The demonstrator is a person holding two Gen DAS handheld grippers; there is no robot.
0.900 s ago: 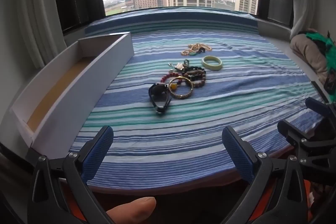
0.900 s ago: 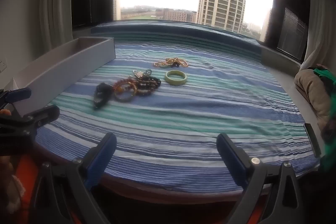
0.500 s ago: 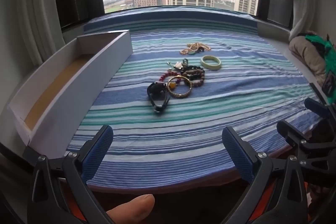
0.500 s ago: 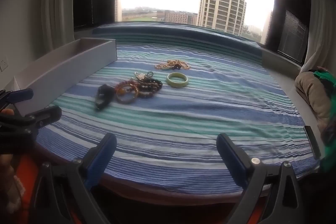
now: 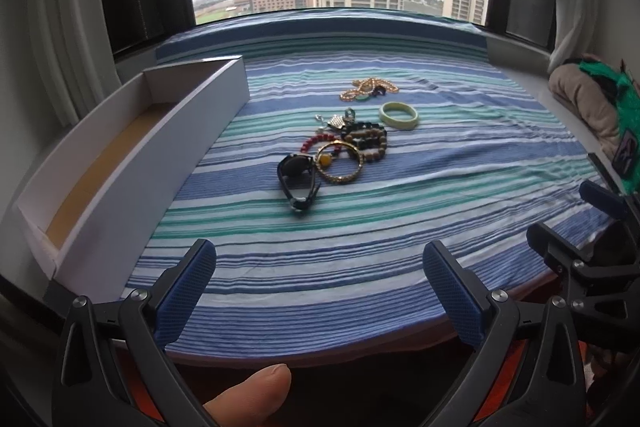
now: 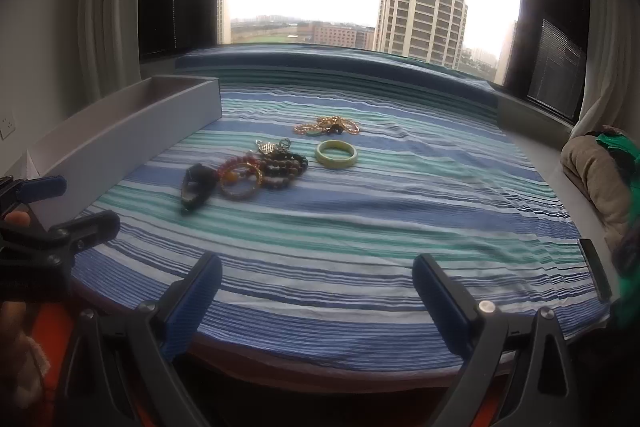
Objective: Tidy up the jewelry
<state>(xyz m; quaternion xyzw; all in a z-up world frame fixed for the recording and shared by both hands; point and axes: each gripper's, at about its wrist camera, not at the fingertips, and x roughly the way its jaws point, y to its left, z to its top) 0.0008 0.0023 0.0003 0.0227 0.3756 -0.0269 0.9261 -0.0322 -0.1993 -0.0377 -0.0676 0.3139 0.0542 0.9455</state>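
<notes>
A pile of jewelry lies mid-cloth: a black watch [image 5: 298, 179], a gold bangle [image 5: 339, 163], bead bracelets [image 5: 366, 141], a pale green bangle [image 5: 399, 115] and a gold chain [image 5: 368, 87]. The same pieces show in the right wrist view: watch [image 6: 195, 189], green bangle [image 6: 336, 154], chain [image 6: 326, 126]. A long white open box [image 5: 132, 163] stands at the left, empty. My left gripper [image 5: 320, 279] is open and empty at the near edge of the cloth. My right gripper [image 6: 316, 291] is open and empty, also at the near edge, well short of the jewelry.
The striped blue-green cloth [image 5: 440, 187] covers a window seat. A bundle of beige and green fabric [image 5: 588, 103] lies at the right edge. Windows and curtains stand behind. Each gripper sees the other at its side [image 5: 592, 251] [image 6: 48, 223].
Both grippers have crept slightly forward toward the jewelry; the pile sits a little lower and larger in both views. Nothing was taken hold of.
</notes>
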